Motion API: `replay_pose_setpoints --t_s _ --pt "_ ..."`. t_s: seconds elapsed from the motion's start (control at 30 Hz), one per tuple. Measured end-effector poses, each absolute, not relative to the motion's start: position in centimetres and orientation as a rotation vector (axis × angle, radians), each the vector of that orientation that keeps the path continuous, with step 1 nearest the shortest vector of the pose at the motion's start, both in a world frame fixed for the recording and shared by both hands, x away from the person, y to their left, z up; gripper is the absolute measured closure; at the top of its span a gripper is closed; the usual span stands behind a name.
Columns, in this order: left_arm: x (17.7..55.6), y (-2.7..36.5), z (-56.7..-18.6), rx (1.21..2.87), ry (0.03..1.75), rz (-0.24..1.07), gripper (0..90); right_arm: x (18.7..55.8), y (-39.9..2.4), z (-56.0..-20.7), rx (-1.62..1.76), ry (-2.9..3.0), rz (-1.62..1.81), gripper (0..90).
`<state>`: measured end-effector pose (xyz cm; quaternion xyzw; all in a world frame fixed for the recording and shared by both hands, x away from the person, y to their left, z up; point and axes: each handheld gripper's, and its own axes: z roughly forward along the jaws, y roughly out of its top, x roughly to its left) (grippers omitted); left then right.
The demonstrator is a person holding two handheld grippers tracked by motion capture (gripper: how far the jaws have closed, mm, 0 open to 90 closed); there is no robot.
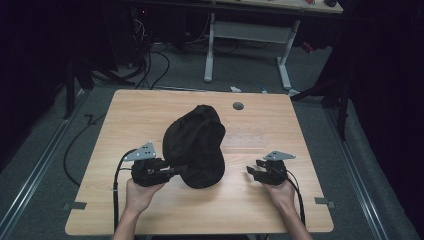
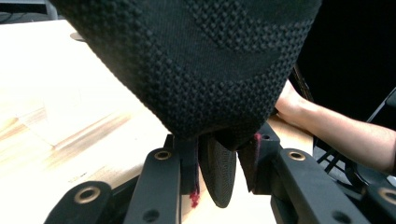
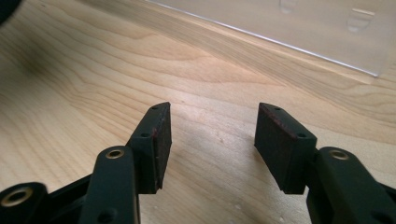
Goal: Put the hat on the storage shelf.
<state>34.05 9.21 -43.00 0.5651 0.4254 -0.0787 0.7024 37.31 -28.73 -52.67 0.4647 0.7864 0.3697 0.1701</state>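
Note:
A black knit cap [image 1: 195,145] lies in the middle of the wooden table [image 1: 280,125]. My left gripper [image 1: 175,171] reaches in from the left at the cap's near edge. In the left gripper view the pads of that gripper [image 2: 217,144] are shut on a fold of the cap's fabric [image 2: 201,60], and a black strap [image 2: 218,172] hangs between the jaws. My right gripper [image 1: 252,170] sits low over the table to the right of the cap, apart from it. Its jaws [image 3: 212,126] stand open with only bare wood between the pads.
A small grey round disc [image 1: 238,105] sits near the table's far edge. A clear flat sheet [image 3: 303,28] lies on the wood beyond the right gripper. White desk legs [image 1: 210,50] and cables [image 1: 150,65] are on the floor behind the table.

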Motion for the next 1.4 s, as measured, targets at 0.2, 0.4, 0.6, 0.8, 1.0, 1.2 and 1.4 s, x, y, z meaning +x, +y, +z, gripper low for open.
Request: replay_pose_setpoints --t_s 0.2,0.4,0.6,0.8,1.0,1.2,1.4 --pt "34.2 9.4 -42.8 1.238 0.954 -0.154 71.0 37.3 -28.7 -53.0 1.333 2.208 1.007 43.9" --pt "34.3 9.5 -42.6 1.226 0.958 -0.142 71.1 37.2 -28.3 -53.1 1.308 2.2 0.955 41.7" --pt "34.5 9.7 -42.2 1.22 0.966 -0.123 71.1 37.1 -28.0 -53.1 1.295 2.2 0.932 39.9" --pt "34.7 9.9 -42.0 1.203 0.978 -0.107 71.1 37.1 -28.0 -53.1 1.293 2.199 0.932 39.8" --pt "34.9 10.1 -41.9 1.19 0.987 -0.093 71.1 37.1 -28.0 -53.1 1.299 2.197 0.931 39.3" --pt "35.1 10.3 -41.4 1.172 0.989 -0.075 71.1 37.1 -28.0 -53.1 1.301 2.197 0.931 39.1" --pt "35.4 10.7 -41.0 1.148 1.001 -0.054 71.1 37.1 -27.9 -53.1 1.298 2.197 0.931 38.7"
